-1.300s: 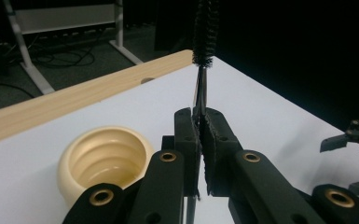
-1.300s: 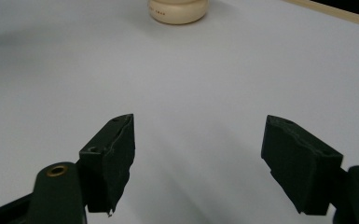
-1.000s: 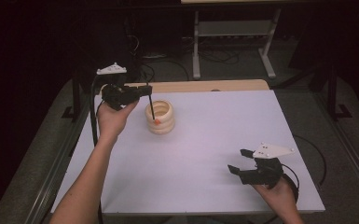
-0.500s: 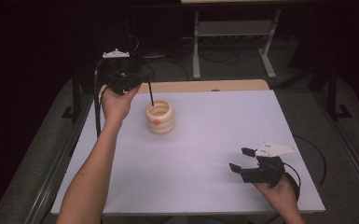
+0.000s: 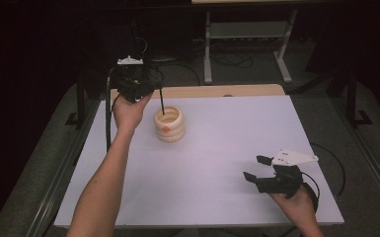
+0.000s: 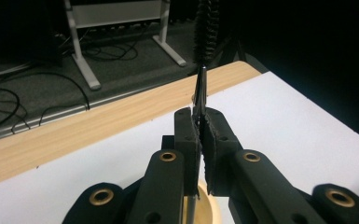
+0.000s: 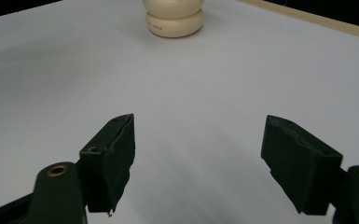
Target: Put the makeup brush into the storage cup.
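Swinging round over the last second, the left gripper (image 5: 150, 88) is now pointing the thin black brush (image 5: 162, 101) downward, its lower end dipping into the mouth of the cream ribbed vase (image 5: 169, 123); a second ago the gripper was lying level beside the vase. Judging from this, the brush is being set up to scrub inside. Clamped tight on the brush's wire stem, the left gripper (image 6: 199, 135) is showing bristles above the jaws in its own view. The right gripper (image 5: 259, 167) is resting with jaws spread wide and empty on the white tabletop (image 5: 217, 168), well apart from the vase. How deep the brush is reaching is hidden by the vase wall, and the vase top is cut off in the right gripper view.
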A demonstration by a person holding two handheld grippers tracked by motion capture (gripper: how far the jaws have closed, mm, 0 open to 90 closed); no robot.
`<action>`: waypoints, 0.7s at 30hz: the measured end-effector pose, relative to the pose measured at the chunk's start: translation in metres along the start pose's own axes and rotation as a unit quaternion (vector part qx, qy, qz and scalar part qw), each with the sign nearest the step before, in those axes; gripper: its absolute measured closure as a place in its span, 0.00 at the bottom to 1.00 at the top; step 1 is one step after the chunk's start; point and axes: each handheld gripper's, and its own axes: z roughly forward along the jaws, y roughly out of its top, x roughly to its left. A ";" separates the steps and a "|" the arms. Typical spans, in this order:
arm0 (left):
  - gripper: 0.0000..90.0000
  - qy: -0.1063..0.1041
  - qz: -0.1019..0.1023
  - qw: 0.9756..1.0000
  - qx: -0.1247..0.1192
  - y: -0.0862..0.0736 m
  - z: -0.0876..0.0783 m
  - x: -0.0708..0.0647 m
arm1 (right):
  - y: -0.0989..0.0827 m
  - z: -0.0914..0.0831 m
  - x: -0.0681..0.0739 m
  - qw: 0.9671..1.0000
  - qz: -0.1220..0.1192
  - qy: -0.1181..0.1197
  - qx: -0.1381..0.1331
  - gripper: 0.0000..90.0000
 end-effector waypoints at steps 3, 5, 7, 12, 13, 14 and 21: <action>0.95 0.003 -0.004 1.000 0.000 -0.003 0.000 0.002 | 0.000 0.001 0.001 1.000 -0.003 0.001 0.002 0.27; 0.95 0.004 -0.002 1.000 0.001 -0.003 0.000 0.002 | 0.000 0.001 0.001 1.000 -0.004 0.000 0.002 0.27; 0.95 0.006 -0.005 1.000 -0.001 -0.004 0.000 0.003 | 0.000 0.002 0.001 1.000 -0.003 0.000 0.002 0.27; 0.95 0.009 -0.003 1.000 0.002 -0.006 0.000 0.004 | 0.000 0.003 0.001 1.000 -0.005 0.000 0.004 0.27; 0.95 0.009 -0.006 1.000 0.002 -0.006 0.001 0.004 | 0.000 0.003 0.000 1.000 -0.005 0.000 0.003 0.27; 0.95 0.009 -0.002 1.000 0.006 -0.007 0.002 0.003 | 0.000 0.003 0.000 1.000 -0.005 0.000 0.003 0.27; 0.95 0.012 0.000 1.000 0.012 -0.011 0.008 0.001 | 0.000 0.002 0.000 1.000 -0.004 0.000 0.002 0.27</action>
